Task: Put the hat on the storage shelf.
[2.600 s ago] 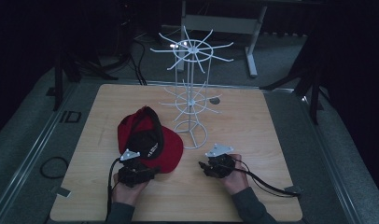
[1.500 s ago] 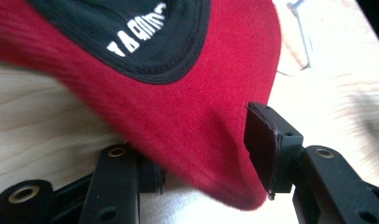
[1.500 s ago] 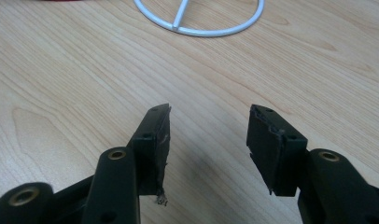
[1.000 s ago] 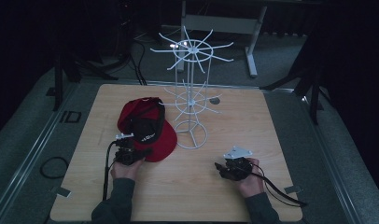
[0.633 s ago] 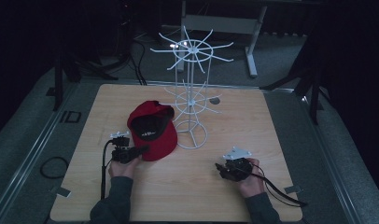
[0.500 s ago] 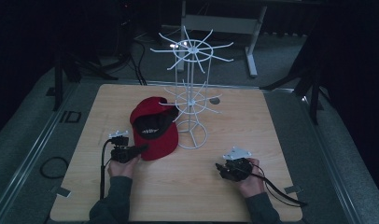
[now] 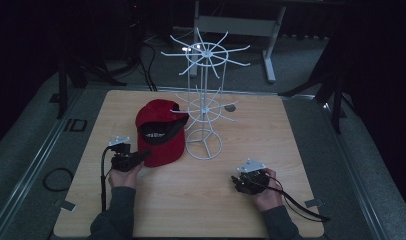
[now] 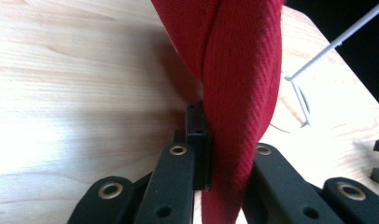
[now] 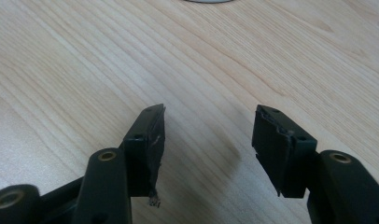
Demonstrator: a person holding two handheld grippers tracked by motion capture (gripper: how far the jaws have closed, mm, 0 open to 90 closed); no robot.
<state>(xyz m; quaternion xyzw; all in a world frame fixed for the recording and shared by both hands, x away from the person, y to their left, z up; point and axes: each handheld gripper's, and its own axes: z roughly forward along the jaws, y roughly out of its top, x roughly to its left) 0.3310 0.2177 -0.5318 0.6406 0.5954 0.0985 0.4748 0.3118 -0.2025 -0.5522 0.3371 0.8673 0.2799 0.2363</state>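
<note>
Left gripper (image 7: 141, 156), clamped on the cap (image 7: 161, 131) brim, has carried it toward the rack (image 7: 205, 107) at 2 o'clock, probably for hanging; right gripper (image 9: 207, 140) rests apart.

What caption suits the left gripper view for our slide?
Left gripper shut on the red cap's brim above the wooden table.
</note>
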